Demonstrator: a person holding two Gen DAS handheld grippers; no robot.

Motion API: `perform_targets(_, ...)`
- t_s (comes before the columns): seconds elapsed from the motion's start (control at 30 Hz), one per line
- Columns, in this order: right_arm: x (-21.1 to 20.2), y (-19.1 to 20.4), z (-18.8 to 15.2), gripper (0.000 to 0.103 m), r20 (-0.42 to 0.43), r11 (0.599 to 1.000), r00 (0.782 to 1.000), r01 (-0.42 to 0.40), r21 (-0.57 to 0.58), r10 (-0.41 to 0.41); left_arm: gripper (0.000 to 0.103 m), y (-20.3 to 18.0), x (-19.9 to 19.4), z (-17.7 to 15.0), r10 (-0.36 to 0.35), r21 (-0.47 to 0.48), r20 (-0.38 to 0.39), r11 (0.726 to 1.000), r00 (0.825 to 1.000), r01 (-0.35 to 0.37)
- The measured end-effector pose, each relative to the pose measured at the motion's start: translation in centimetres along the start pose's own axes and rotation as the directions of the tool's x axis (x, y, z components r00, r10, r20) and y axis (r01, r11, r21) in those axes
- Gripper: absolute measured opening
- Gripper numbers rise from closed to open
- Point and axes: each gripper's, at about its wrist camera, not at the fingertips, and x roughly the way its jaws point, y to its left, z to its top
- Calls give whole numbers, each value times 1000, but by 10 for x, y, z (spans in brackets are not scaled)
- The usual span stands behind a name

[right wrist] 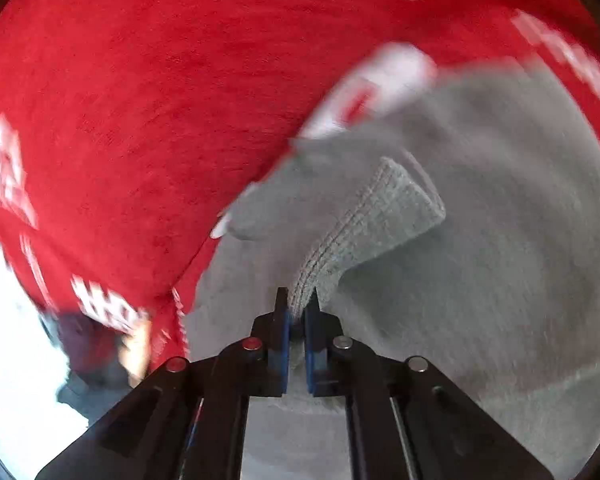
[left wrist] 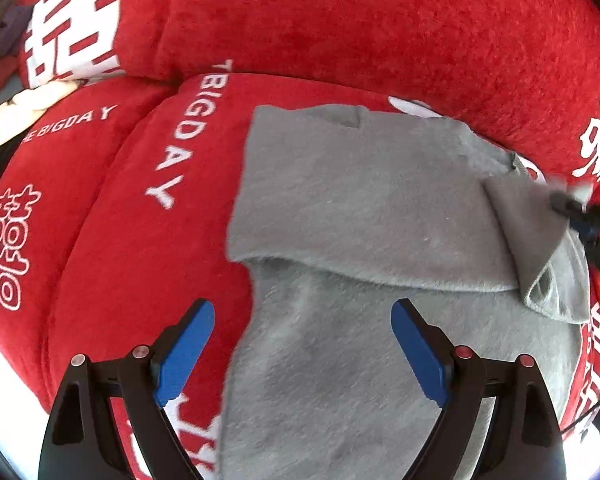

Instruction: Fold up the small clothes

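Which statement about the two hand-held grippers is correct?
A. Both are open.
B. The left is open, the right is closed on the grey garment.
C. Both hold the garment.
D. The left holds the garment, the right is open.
B: the left hand-held gripper hovers with its fingers spread wide and empty, while the right hand-held gripper pinches a ribbed edge of the grey garment.

I'm seeing a soft, brushed, matt fleece on the grey garment, and its cuff is a coarser ribbed knit. Under it I've got a plush red blanket with a short fuzzy pile and flat white lettering. My left gripper shows matt black plastic arms, smooth blue pads and shiny metal rivets.
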Motion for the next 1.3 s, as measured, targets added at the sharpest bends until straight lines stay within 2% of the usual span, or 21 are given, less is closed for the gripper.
perform_targets(0.03,5,22,-2,6,-17,993,1000,9,-115,-11,91,3,-1,-2,2,-7,0,1000,1000,-2)
perform_targets(0.1,21,63,-15,6,-62,945,997,17,-325,-40,91,12,-2,-4,8,-22,-7,1000,1000,-8)
perform_targets(0.23,63,111,-49,8,-145,824,981,24,-567,-128,91,30,-1,-8,23,-47,-25,999,999,-24)
perform_targets(0.3,80,116,-67,11,-181,773,968,21,-634,-176,91,35,-1,-10,23,-54,-30,998,999,-25)
perform_targets(0.37,95,117,-82,20,-204,732,943,56,-679,-261,91,39,-2,-9,23,-56,-32,998,999,-25)
perform_targets(0.4,97,119,-87,25,-207,722,939,59,-690,-274,91,40,-2,-7,21,-56,-30,998,999,-22)
perform_targets(0.47,88,116,-92,48,-211,722,942,46,-691,-262,91,39,-3,-2,2,-60,-26,998,1000,-3)
perform_targets(0.5,82,115,-93,49,-213,725,942,44,-687,-260,91,37,-3,2,-15,-61,-25,998,1000,14)
perform_targets(0.6,58,101,-96,49,-232,769,942,41,-639,-243,91,26,-3,15,-86,-57,-18,995,996,85)
perform_targets(0.73,19,56,-85,49,-237,875,946,83,-477,-219,91,5,8,40,-229,-57,-31,972,973,227)
perform_targets(0.8,-3,23,-78,49,-231,933,953,108,-342,-195,91,-5,17,53,-274,-56,-44,961,961,272)
perform_targets(0.87,-22,-8,-73,49,-214,971,964,111,-213,-157,90,-14,28,62,-310,-72,-66,949,948,306)
perform_targets(0.93,-41,-37,-69,49,-185,992,977,95,-85,-109,90,-18,37,66,-328,-103,-83,942,941,319)
perform_targets(1.0,-55,-64,-68,49,-154,996,985,81,30,-75,80,-18,42,67,-343,-135,-90,934,935,330)
perform_targets(1.07,-65,-89,-69,49,-124,989,991,63,137,-46,74,-18,47,68,-360,-174,-102,924,927,339)
perform_targets(1.13,-72,-107,-70,49,-101,976,995,45,213,-24,53,-17,51,67,-370,-197,-104,917,923,346)
perform_targets(1.2,-76,-115,-72,49,-95,968,995,31,250,-8,10,-17,55,68,-373,-205,-109,916,922,346)
perform_targets(1.3,-80,-120,-75,49,-87,963,996,20,269,4,8,-14,46,69,-373,-209,-69,912,925,352)
